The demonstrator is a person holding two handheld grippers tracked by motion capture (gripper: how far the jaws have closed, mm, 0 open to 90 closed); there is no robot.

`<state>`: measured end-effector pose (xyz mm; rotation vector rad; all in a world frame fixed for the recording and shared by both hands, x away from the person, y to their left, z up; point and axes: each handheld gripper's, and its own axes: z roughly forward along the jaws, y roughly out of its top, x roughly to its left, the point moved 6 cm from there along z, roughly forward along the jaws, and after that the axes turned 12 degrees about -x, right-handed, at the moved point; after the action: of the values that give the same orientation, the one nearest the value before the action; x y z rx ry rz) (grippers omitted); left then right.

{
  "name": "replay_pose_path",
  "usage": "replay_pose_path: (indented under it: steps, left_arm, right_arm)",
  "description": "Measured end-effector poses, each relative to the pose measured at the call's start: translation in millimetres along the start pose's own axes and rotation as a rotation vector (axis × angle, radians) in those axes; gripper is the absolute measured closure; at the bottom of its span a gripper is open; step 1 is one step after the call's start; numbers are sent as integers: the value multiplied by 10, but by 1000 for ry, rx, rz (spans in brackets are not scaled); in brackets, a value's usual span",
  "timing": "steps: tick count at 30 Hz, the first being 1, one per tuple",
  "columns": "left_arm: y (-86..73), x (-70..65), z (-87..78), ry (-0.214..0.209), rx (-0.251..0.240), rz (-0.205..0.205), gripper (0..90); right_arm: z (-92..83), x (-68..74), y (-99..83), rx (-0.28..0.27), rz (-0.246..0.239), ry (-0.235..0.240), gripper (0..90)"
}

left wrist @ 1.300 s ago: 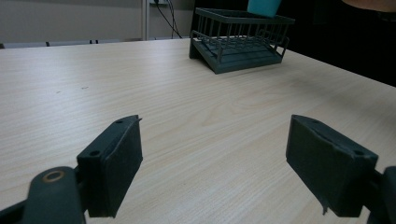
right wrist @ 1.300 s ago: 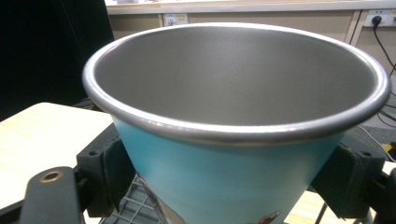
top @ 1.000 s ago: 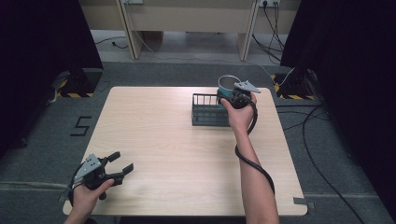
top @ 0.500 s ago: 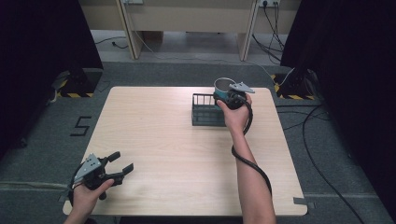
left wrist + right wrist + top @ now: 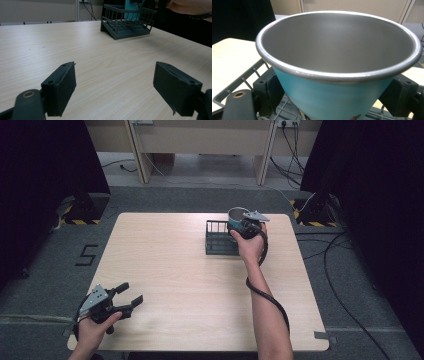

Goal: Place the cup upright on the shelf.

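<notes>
Nearest, the left tongs [image 5: 127, 300] rest spread wide and empty at the table's [image 5: 165, 260] front corner, out of the way. Farther off, the right tongs [image 5: 239, 223] clamp the teal steel-lined cup [image 5: 337, 75] upright over the wire basket [image 5: 217, 240], apparently poised for lowering in.

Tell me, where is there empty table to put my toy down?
Nearly all the table is bare: the wide stretch left of the wire rack, and the near middle between the left tool and the person's right forearm. The far right corner is crowded: there the right tool holds the blue cup over the rack.
</notes>
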<state>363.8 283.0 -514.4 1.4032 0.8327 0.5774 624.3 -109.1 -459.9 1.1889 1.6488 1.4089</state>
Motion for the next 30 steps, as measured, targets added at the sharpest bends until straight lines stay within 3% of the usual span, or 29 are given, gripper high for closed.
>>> replay_pose_path:
  steps: [20,30]
  left_arm:
    - [0,-2,2,-1,-1,0,179]
    - [-1,-2,2,-1,0,1,179]
  right_arm:
    - [31,6,-103,48,-58,-12,174]
    - [6,25,-114,61,-47,-16,155]
